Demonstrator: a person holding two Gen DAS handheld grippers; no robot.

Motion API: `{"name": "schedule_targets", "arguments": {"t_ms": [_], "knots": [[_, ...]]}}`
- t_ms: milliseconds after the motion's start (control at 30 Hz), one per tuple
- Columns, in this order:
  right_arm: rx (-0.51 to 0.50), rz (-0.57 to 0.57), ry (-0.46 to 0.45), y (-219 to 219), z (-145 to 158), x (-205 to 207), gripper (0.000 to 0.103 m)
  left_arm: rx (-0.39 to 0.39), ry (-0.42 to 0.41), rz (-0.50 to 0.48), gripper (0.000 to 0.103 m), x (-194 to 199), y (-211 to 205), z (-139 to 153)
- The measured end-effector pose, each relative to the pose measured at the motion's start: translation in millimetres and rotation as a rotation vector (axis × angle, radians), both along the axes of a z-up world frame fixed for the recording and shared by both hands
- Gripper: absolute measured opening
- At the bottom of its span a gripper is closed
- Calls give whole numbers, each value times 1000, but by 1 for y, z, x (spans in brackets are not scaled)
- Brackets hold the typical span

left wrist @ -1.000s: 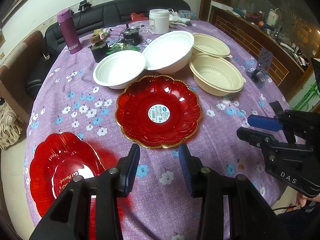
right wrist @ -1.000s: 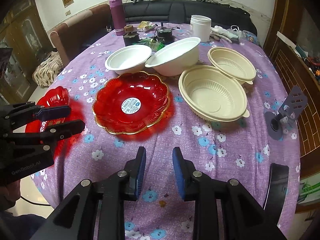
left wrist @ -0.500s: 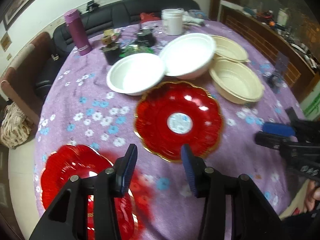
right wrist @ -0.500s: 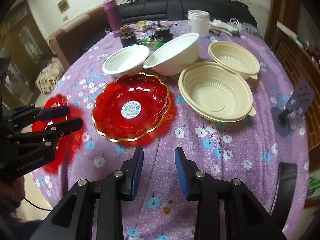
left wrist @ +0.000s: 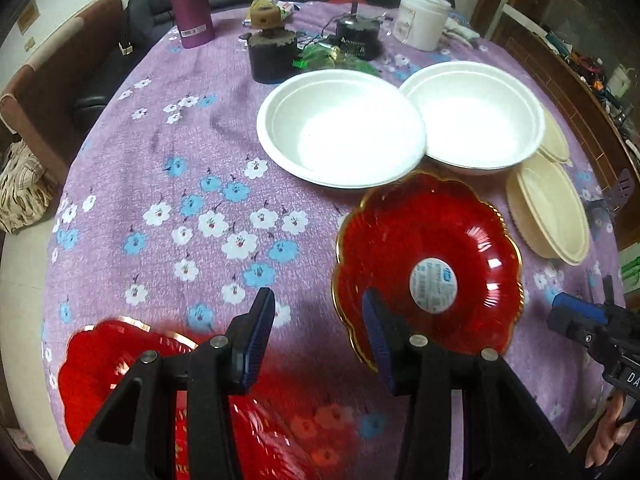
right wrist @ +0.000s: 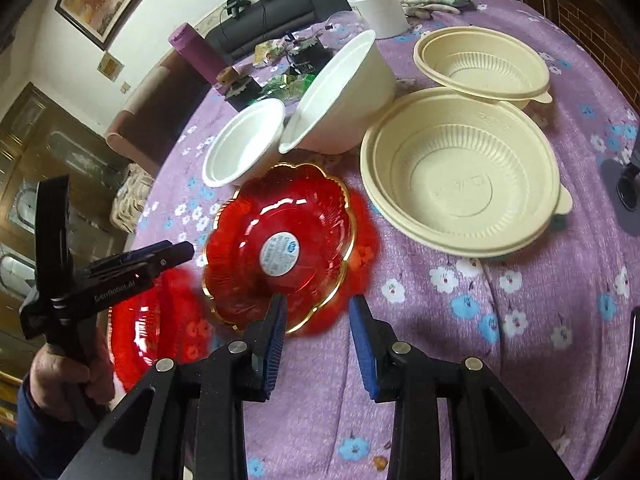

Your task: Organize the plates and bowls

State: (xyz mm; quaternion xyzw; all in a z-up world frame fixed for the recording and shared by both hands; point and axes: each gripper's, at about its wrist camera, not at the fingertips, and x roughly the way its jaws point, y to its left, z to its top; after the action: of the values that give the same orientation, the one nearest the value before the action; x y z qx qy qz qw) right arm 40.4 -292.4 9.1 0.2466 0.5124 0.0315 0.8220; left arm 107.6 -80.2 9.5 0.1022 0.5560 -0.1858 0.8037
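Your left gripper [left wrist: 316, 340] and right gripper [right wrist: 318, 340], both released and empty, hover above the table's [right wrist: 520, 300] near edge beside the labelled red plate [right wrist: 280, 240].

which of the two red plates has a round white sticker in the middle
The red plate next to the white bowls, in the table's middle. The other red plate, at the table edge by the left gripper, shows no white sticker.

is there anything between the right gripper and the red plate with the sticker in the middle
Nothing visible. The right gripper is open and empty, just short of the near gold rim of the red plate, with only bare purple tablecloth under its jaws. The cream bowls sit off to the side.
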Motion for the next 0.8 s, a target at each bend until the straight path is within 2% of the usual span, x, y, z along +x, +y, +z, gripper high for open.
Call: {"name": "schedule_targets", "arguments": {"t_ms": [300, 400, 433, 467, 567, 633, 800], "knots": [[-18, -1, 64, -4, -24, 23, 35, 25, 50, -6, 44, 23, -14, -22], [-20, 3, 75, -4, -30, 30, 35, 18, 70, -32, 30, 22, -20, -27], [-27, 4, 78, -3, -32, 31, 33, 16, 74, -42, 25, 21, -22, -28], [-34, 8, 82, -3, -34, 33, 26, 14, 76, -53, 21, 19, -25, -29], [-39, 25, 83, 1, -37, 37, 17, 31, 58, -78, 21, 11, -32, -29], [-77, 48, 75, 6, -34, 38, 12, 38, 48, -82, 21, 5, -33, -28], [-84, 62, 87, 7, -30, 31, 12, 17, 42, -93, 21, -17, -28, -21]]}}
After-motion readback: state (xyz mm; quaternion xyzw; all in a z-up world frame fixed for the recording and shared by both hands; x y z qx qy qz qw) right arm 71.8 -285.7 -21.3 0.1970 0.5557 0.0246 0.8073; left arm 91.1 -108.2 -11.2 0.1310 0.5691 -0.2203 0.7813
